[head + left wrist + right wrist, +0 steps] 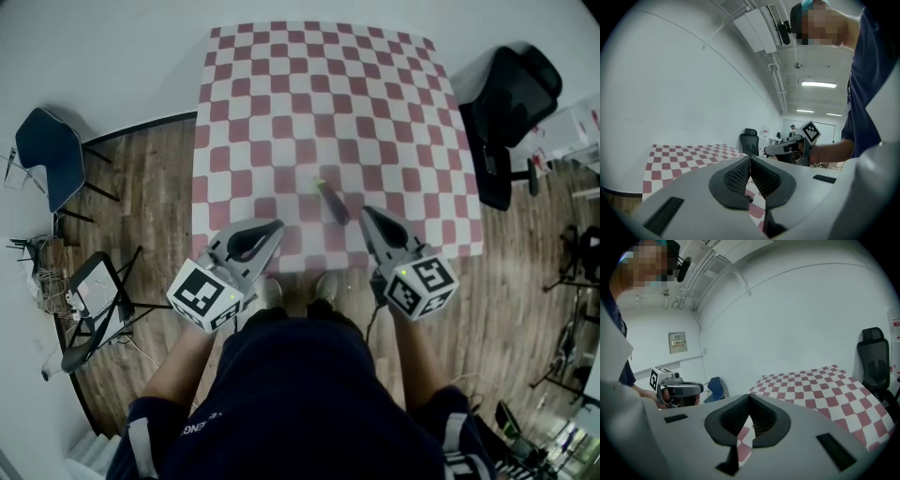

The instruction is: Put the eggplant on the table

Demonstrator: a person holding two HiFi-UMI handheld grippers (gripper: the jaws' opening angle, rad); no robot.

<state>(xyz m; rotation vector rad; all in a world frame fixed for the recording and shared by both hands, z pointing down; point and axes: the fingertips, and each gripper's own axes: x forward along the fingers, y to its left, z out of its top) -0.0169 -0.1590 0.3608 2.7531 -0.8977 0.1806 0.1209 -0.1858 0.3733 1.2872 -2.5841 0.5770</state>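
Slender dark eggplant lies on the checked cloth. Left gripper and right gripper: ribbed black pads pressed together, empty.

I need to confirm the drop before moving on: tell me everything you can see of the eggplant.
The eggplant is small, slim and dark purple, with a pale green stem end pointing away from the person. It lies flat and diagonal on the checked tablecloth, close to its near edge, just beyond the shut left tool and right tool. Only the cloth touches it.
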